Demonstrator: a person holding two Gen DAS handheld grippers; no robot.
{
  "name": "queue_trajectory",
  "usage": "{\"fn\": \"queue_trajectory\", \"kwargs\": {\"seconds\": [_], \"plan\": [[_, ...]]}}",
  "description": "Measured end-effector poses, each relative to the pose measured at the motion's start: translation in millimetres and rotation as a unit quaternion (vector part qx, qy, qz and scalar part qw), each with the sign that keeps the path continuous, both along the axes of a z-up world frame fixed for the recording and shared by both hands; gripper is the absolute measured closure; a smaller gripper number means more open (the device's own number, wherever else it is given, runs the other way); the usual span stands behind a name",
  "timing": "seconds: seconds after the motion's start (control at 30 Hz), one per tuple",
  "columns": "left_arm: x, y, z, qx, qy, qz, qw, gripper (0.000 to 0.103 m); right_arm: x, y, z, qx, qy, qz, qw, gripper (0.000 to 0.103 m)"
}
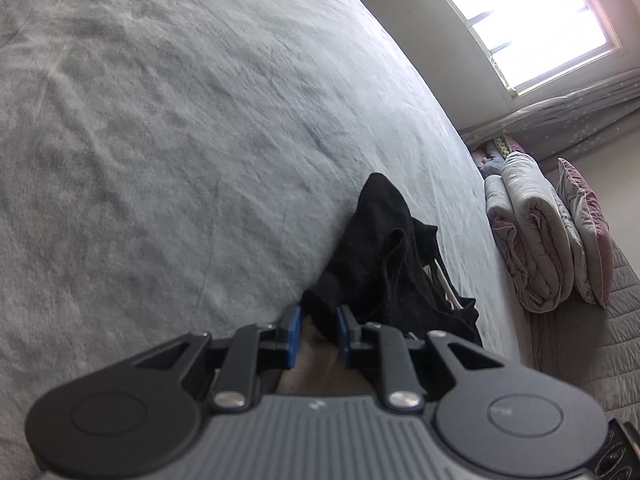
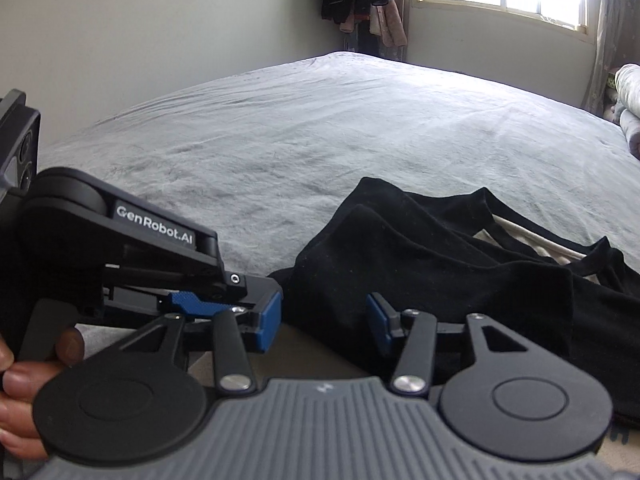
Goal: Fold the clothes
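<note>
Both tongs, left [image 1: 317,326] and right [image 2: 324,322], gape low, seemingly touching the black garment [image 2: 420,264].

bed [image 2: 320,120], grey fleece cover | on it: crumpled black garment [image 2: 420,256]

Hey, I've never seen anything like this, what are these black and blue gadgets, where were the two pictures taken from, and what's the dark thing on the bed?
These are two hand-held grasping tools, one in each of a person's hands. Each carries a camera that looks forward along its two blue-padded fingers, so each picture is that tool's own view.

One picture is from the left tool. The other is from the right tool, which also shows the left tool from the side, with the person's hand on its handle.

On the grey bed cover lies a crumpled black garment with some pale fabric showing in its folds. Both tools are open at its near edge; neither holds it. Rolled bedding sits beside the bed, under a window.
</note>
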State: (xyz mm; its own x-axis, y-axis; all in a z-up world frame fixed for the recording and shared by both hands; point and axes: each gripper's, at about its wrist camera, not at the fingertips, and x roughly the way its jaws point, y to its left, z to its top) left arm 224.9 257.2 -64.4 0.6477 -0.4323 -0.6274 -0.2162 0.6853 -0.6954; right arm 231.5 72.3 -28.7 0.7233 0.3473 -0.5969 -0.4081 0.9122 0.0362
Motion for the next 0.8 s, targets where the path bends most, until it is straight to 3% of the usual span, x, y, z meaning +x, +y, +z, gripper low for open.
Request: {"fn": "queue_trajectory", "kwargs": {"seconds": [0.1, 0.13, 0.17, 0.23, 0.5, 0.8], "plan": [[1, 0, -2, 0.000, 0.001, -0.002, 1.0000, 0.086, 4, 4, -7, -0.021, -0.013, 0.003, 1.000, 0.052], [1, -1, -1, 0.004, -0.001, -0.004, 1.0000, 0.086, 6, 3, -8, -0.021, -0.014, 0.005, 1.000, 0.060], [1, -3, -1, 0.009, -0.002, -0.007, 0.9999, 0.086, 8, 2, -8, -0.019, -0.015, 0.006, 1.000, 0.077], [1, -5, 1, 0.021, -0.006, -0.011, 0.9997, 0.086, 10, -2, -7, -0.022, -0.018, -0.001, 1.000, 0.090], [0, -21, 9, 0.086, -0.026, -0.035, 0.9953, 0.086, 4, -47, 28, 0.010, -0.054, -0.044, 0.998, 0.090], [-2, -27, 11, 0.110, -0.036, -0.045, 0.9922, 0.086, -9, -134, 59, 0.051, -0.073, -0.135, 0.987, 0.091]]}}
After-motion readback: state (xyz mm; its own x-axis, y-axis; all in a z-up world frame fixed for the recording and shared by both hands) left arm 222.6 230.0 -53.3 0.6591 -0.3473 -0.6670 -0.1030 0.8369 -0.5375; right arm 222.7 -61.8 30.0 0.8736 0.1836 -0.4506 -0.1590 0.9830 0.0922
